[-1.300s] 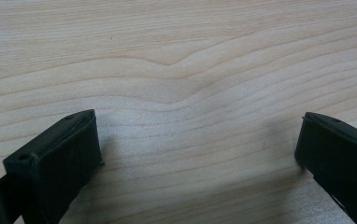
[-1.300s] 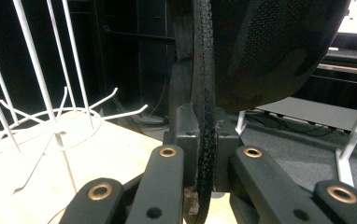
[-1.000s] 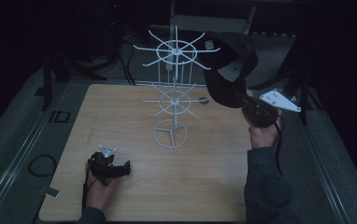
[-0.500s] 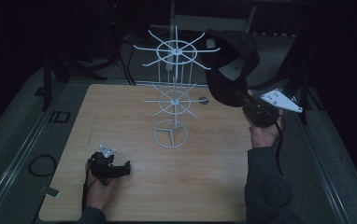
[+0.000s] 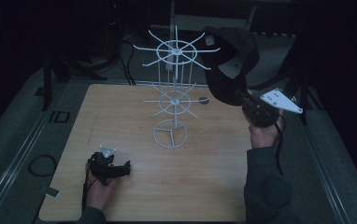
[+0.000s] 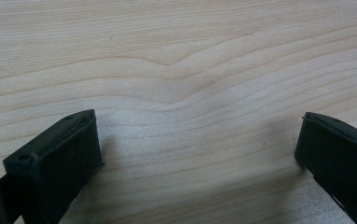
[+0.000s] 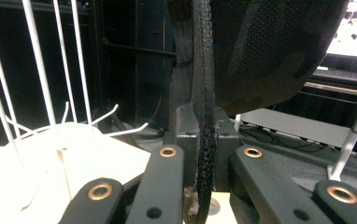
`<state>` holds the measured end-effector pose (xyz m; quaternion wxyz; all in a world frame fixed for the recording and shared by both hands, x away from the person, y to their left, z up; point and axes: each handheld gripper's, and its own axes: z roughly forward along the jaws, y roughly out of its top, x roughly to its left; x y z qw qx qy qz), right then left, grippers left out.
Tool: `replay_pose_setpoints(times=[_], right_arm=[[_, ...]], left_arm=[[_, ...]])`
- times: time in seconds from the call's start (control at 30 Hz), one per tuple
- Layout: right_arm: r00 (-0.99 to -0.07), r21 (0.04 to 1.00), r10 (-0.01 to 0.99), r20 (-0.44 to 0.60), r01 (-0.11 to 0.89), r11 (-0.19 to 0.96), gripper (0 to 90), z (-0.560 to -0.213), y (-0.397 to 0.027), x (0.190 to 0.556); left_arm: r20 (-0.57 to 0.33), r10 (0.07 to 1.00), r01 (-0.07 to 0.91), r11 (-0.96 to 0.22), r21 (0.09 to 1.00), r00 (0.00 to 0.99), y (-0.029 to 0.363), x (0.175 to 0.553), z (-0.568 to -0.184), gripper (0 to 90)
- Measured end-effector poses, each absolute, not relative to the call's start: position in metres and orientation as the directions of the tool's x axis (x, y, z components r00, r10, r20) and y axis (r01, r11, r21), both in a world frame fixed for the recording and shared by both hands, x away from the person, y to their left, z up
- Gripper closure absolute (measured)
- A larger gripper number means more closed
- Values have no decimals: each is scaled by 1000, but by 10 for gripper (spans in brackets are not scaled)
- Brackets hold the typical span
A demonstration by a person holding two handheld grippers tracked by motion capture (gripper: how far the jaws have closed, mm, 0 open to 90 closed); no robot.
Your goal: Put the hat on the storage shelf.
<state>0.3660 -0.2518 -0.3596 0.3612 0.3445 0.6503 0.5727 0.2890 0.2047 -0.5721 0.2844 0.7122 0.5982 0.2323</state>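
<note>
Nothing has shifted noticeably since the earlier frames. Right gripper [image 5: 247,99] pinches the black cap [image 5: 230,63] by its strap, upper right, beside the white rack [image 5: 174,93]. Left gripper [image 5: 107,165] rests spread on the surface [image 5: 204,186], lower left. I judge hanging not yet done.

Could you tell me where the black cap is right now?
In the high view the black cap hangs at the right, held up by the right hand-held gripper, beside the white wire rack's top arms.
</note>
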Motion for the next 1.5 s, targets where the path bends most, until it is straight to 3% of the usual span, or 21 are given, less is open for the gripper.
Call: replay_pose_setpoints(times=[0.53,0.73,1.5], right_arm=[[-529,992,841,-111,-3,129,854,-359,-247,358],[-547,981,820,-170,-18,192,853,-365,-243,358],[-586,984,802,-117,42,174,843,-373,-248,366]], left_arm=[[-11,984,719,-121,684,175,205,289,-572,2],[-10,984,720,-122,683,176,205,289,-572,2],[-11,984,719,-121,684,176,205,289,-572,2]])
